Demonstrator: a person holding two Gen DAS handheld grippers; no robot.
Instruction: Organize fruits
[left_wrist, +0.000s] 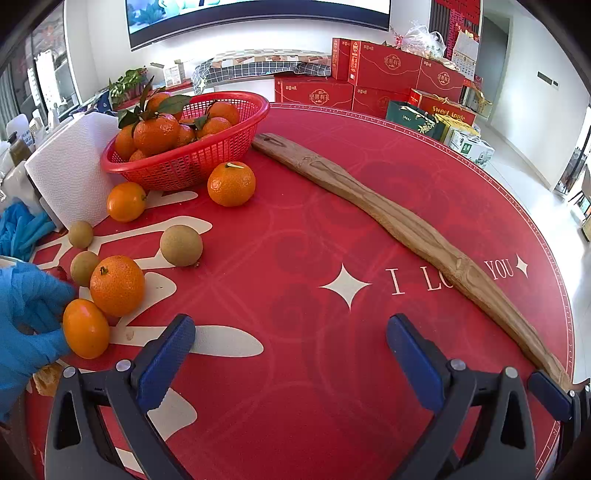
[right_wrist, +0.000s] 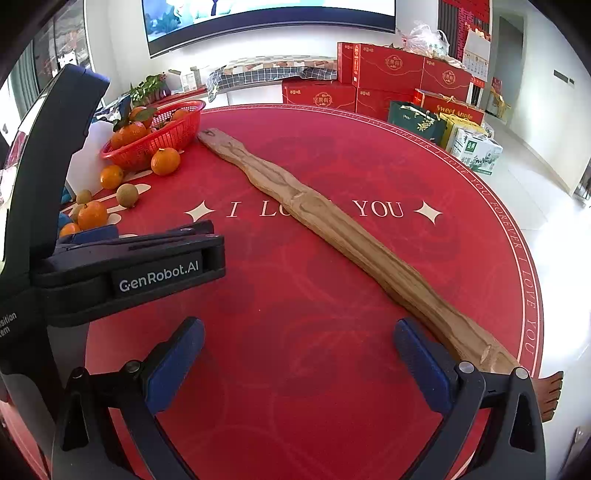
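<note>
A red mesh basket (left_wrist: 207, 162) full of oranges stands at the far left of the red round table (left_wrist: 314, 229); it also shows in the right wrist view (right_wrist: 162, 138). Loose oranges (left_wrist: 231, 183) (left_wrist: 126, 201) (left_wrist: 117, 285) and three brown round fruits (left_wrist: 181, 245) lie in front of it. A blue-gloved hand (left_wrist: 26, 317) touches a small orange (left_wrist: 86, 328) at the left. My left gripper (left_wrist: 291, 354) is open and empty above bare cloth, right of the fruits. My right gripper (right_wrist: 299, 360) is open and empty, near the wooden tray's close end.
A long narrow wooden tray (left_wrist: 399, 225) lies diagonally across the table, also in the right wrist view (right_wrist: 332, 229). A white paper towel roll (left_wrist: 70, 170) stands left of the basket. The left gripper's body (right_wrist: 122, 269) fills the right view's left side. Red boxes (left_wrist: 388, 77) stand behind the table.
</note>
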